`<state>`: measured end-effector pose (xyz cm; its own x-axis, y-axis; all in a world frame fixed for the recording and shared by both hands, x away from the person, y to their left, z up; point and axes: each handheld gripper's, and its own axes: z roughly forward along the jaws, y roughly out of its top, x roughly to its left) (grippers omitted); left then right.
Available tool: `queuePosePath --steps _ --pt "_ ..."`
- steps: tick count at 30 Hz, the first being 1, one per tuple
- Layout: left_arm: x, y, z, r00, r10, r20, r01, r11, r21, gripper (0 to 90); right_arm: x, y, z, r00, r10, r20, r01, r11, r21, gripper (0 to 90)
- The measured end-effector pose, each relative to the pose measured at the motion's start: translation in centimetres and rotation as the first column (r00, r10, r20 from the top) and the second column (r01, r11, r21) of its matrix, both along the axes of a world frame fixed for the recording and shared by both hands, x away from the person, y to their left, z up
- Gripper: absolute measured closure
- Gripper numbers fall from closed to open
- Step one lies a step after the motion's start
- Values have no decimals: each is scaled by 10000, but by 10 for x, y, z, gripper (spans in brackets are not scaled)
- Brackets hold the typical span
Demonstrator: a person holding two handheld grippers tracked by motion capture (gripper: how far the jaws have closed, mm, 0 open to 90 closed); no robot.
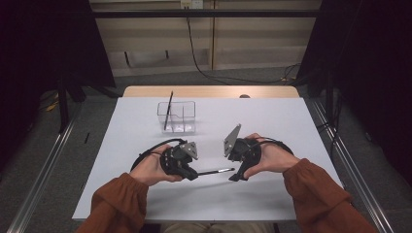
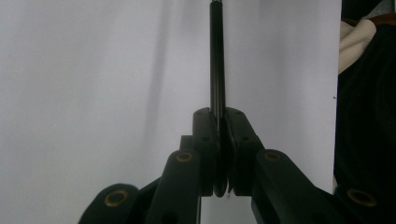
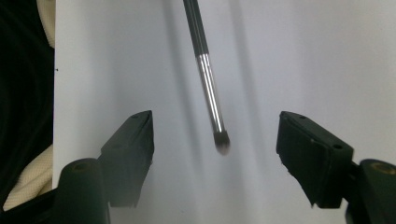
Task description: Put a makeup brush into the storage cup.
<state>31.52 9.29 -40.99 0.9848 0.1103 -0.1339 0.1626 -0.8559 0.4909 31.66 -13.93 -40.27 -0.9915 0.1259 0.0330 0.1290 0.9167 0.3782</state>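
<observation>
**Brush clamped in the left gripper, right gripper apart**

The left gripper [image 1: 194, 173] is clamped on the black handle of a slim makeup brush [image 1: 216, 171], low over the white desk [image 1: 272, 121]; the brush points toward three o'clock, its bristle tip between the parted jaws of the right gripper [image 1: 234, 175], untouched; at twelve o'clock stands a clear organiser [image 1: 177, 117] holding another brush [image 1: 168, 110].

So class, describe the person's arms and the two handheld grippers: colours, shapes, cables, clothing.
Both forearms wear rust-orange long sleeves. The left gripper and right gripper are black and blocky, each topped by a grey three-cornered plate. A black cable loops from the left one. Close up, the jaws are black linked bars with brass-coloured pivot pins.
</observation>
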Motion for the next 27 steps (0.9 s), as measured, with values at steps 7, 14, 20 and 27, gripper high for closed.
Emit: queuePosePath --steps 7,14,20,27 --pt "1 8 0 9998 193 -30 -194 9997 -176 839 1 -4 -3 9990 -438 -120 441 9985 315 226" --pt "0 16 1 9993 370 -11 -370 9985 -408 839 1 -11 -2 9973 -724 85 717 9953 654 178" --pt "-1 26 -1 9978 653 -59 -655 9956 -668 840 -2 -15 -1 9959 -900 124 880 9896 1136 140" --pt "0 34 0 9966 820 -121 -828 9913 -1019 839 -4 -21 -4 9933 -1154 49 1135 9831 1434 102"
